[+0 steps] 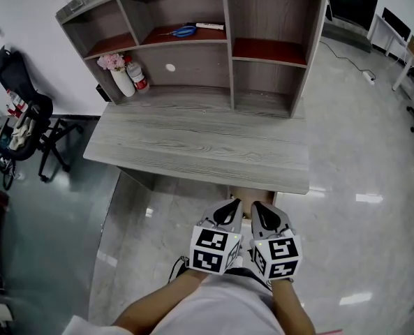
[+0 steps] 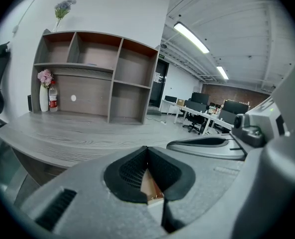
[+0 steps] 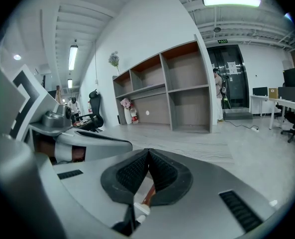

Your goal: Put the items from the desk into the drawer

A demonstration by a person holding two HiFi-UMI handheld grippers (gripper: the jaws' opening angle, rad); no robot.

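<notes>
shelf unit (image 1: 193,65) top cut off, blue item (image 1: 185,31) perhaps scissors

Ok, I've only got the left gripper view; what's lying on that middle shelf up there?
Observer: Blue-handled scissors, with a white pen-like item beside them.
Operator: Is the right tool holding anything?
Observer: No, the right tool is shut and empty.
Operator: Where do both tools sit from above?
Observer: The left tool and the right one hang side by side, short of the desk's front edge, over the floor.
</notes>
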